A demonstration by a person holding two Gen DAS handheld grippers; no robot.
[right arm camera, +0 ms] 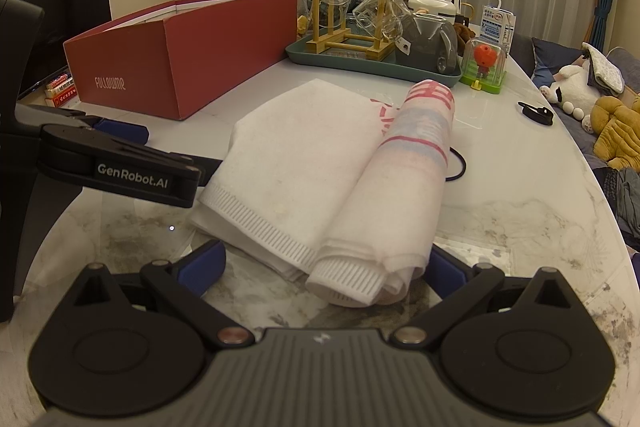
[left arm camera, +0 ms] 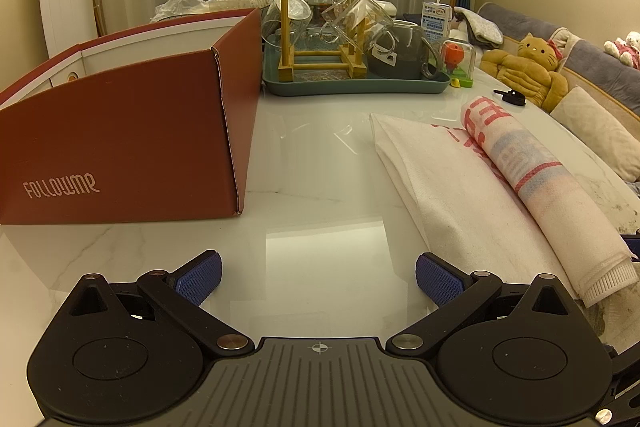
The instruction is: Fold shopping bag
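The white non-woven shopping bag with red print lies flat on the marble table. Its right side is rolled into a tube that rests on the flat part. My left gripper is open over bare table, just left of the bag's near corner, holding nothing. In the right wrist view the left gripper comes in from the left and reaches the bag's left edge. My right gripper is open at the near end of the bag. The roll's ribbed end sits between its spread fingers, unclamped.
A red cardboard box stands at the left. Behind the bag is a teal tray of glassware, with a domed toy beside it. A black cable and a small black object lie right of the roll, near the table's curved edge.
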